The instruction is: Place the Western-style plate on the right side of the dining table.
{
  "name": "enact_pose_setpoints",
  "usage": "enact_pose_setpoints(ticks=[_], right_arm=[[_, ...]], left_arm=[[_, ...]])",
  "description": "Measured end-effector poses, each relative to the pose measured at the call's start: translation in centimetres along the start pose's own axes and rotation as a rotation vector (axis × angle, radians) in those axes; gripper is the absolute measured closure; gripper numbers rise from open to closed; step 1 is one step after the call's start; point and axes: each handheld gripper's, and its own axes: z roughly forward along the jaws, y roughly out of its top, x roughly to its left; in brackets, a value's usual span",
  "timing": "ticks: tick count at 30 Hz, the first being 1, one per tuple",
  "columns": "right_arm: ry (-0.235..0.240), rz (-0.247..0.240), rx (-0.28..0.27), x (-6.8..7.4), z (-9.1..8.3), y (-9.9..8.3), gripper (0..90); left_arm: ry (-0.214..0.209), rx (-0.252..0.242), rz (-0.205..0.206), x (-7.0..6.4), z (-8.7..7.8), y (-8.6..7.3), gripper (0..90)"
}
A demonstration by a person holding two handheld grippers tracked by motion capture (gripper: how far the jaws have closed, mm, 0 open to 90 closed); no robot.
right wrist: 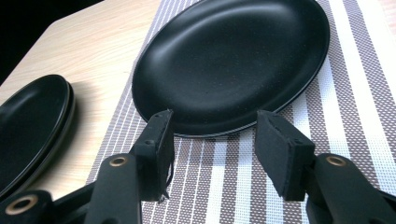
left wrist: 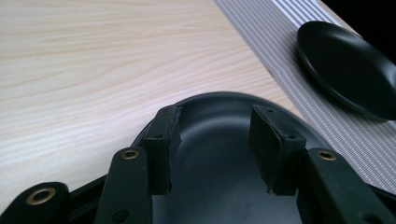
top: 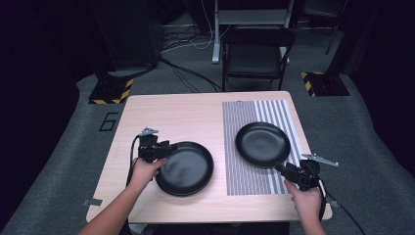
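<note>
A black plate lies flat on a grey-and-white striped placemat on the right half of the light wooden bench. In the right gripper view the same plate sits just beyond the pads, its near rim between them but not touching either.

The right tongs hang over the placemat just beside the plate's near right edge, held by the person's right hand; their jaws stand apart with nothing between them.

On the bare wood to the left rests a second black plate; in the right gripper view its edge shows a doubled rim, as if two plates are stacked, though I cannot tell for sure. The left tongs sit over this plate's left rim, gripped by the left hand. In the left gripper view their pads are spread wide above the plate's hollow, and contact with the rim cannot be made out.
</note>
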Motion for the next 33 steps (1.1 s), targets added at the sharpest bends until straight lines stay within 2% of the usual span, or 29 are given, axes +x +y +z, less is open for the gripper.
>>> enact_pose_setpoints(ticks=[3,6,12,16,23,27,29,31,33], right_arm=[[0.009,0.005,0.003,0.0,0.0,0.1,46.7],[0.009,-0.007,0.015,0.0,0.2,-0.2,46.7],[0.006,-0.063,0.040,0.6,0.3,-0.7,46.5],[0.017,-0.072,0.041,1.1,0.1,-1.0,46.4],[0.027,-0.147,0.070,1.8,-0.2,-2.0,45.1],[0.046,-0.180,0.081,1.8,-0.1,-2.7,44.4],[0.054,-0.188,0.084,1.8,0.0,-2.9,43.9],[0.048,-0.207,0.081,1.8,0.1,-3.2,43.7],[0.029,-0.252,0.081,2.0,0.2,-3.5,43.6]], left_arm=[[0.013,-0.011,-0.010,0.7,-0.7,-0.7,53.0],[0.039,-0.019,0.005,1.4,-1.5,-1.5,53.0],[0.062,-0.044,-0.007,2.7,-3.0,-2.9,53.0],[0.081,-0.045,-0.013,3.3,-3.9,-3.5,52.7],[0.127,-0.057,0.012,4.6,-5.1,-4.9,52.1],[0.152,-0.064,0.047,5.2,-5.4,-5.6,50.4],[0.153,-0.063,0.068,5.5,-5.6,-6.0,49.4],[0.150,-0.059,0.067,5.9,-5.7,-6.2,48.7],[0.146,-0.052,0.072,6.2,-5.6,-6.5,48.6]])
